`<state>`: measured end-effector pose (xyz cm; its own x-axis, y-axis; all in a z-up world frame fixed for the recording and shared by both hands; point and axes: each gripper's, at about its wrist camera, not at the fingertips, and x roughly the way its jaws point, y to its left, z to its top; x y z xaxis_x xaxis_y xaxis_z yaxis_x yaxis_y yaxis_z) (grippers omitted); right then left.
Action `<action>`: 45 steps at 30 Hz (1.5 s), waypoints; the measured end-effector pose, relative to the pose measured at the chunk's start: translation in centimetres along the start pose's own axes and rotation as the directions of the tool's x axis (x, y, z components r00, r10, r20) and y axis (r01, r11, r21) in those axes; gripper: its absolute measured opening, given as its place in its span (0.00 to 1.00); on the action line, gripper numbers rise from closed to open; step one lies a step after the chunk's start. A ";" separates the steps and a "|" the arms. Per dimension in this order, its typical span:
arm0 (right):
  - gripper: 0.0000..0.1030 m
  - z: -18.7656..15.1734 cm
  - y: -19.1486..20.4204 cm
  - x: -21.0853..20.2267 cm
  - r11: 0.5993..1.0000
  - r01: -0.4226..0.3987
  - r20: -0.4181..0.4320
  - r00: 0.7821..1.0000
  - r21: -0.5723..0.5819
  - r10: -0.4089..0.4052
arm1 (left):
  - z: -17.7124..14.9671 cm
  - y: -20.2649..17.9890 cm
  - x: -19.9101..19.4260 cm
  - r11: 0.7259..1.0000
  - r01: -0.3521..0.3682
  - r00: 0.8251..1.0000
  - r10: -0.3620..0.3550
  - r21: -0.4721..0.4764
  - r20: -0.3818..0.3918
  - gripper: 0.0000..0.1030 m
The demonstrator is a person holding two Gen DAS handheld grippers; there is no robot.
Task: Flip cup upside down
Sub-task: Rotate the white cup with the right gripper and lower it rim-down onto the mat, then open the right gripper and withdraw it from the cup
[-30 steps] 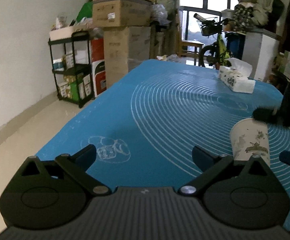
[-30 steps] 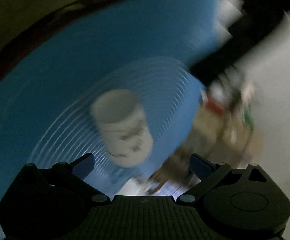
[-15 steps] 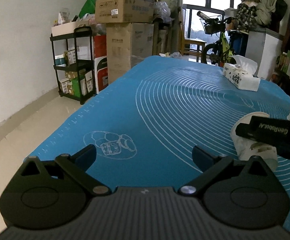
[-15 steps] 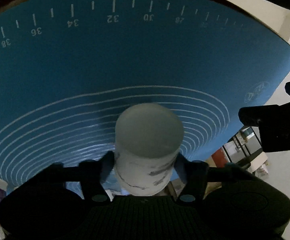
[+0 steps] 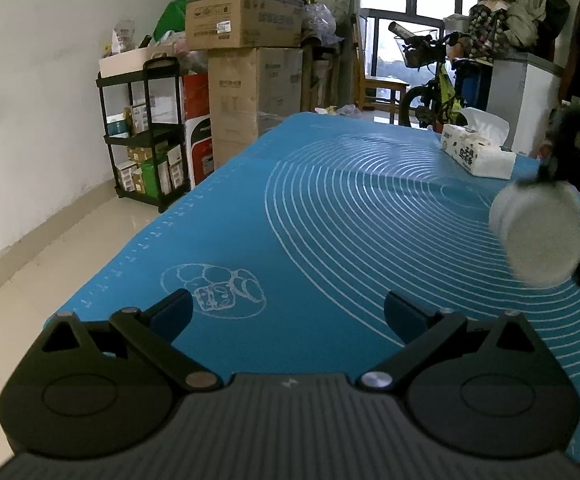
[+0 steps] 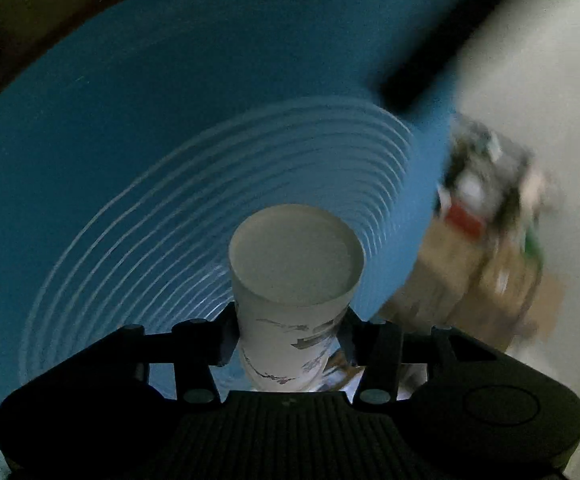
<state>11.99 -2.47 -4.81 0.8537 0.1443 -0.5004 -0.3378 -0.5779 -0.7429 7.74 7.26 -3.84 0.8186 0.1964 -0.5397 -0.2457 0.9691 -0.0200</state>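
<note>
Right gripper (image 6: 288,338) fingers clamp the tapered paper cup (image 6: 290,300); left gripper (image 5: 288,314) fingers spread, empty.

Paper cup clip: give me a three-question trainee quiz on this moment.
1. True or false: the left gripper holds the cup.
2. Which part of the cup faces the right wrist camera: A) its open mouth, B) its flat base?
3. Fill in: on the blue mat, near its far end, lies a pack of ____.

Key: 1 false, it is open and empty; the right gripper clamps the cup. 2 B. 3 tissues.
</note>
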 end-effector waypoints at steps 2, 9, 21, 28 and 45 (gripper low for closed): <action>0.54 -1.1 -2.4 -0.5 0.971 -0.018 0.000 1.000 0.238 0.018 | 0.1 0.0 0.0 1.000 0.000 1.000 0.000 0.004 0.001 0.98; 0.54 -9.2 -6.1 -1.0 0.386 -0.157 0.125 0.986 0.909 0.106 | 0.1 -0.6 0.2 1.000 0.003 1.000 -0.003 0.014 -0.009 0.98; 0.54 -15.2 0.5 0.8 -0.347 -0.116 0.180 0.971 0.931 0.157 | 0.0 -2.1 0.5 0.999 -0.014 1.000 0.014 0.052 -0.008 0.98; 0.58 -13.2 2.0 4.0 -0.429 -0.097 0.177 0.973 0.898 0.150 | -0.1 -2.8 0.6 0.997 -0.013 1.000 0.013 0.075 -0.002 0.98; 0.98 -14.1 2.4 -1.0 -0.506 -0.057 0.118 0.989 0.861 0.089 | -0.1 -4.4 -2.8 0.990 0.048 0.997 -0.056 0.135 0.054 0.98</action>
<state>15.88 -15.34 0.15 0.7676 0.1862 -0.6132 -0.2190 0.9755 0.0220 6.47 2.47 -2.26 0.8581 0.1498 -0.4912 -0.1339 0.9887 0.0677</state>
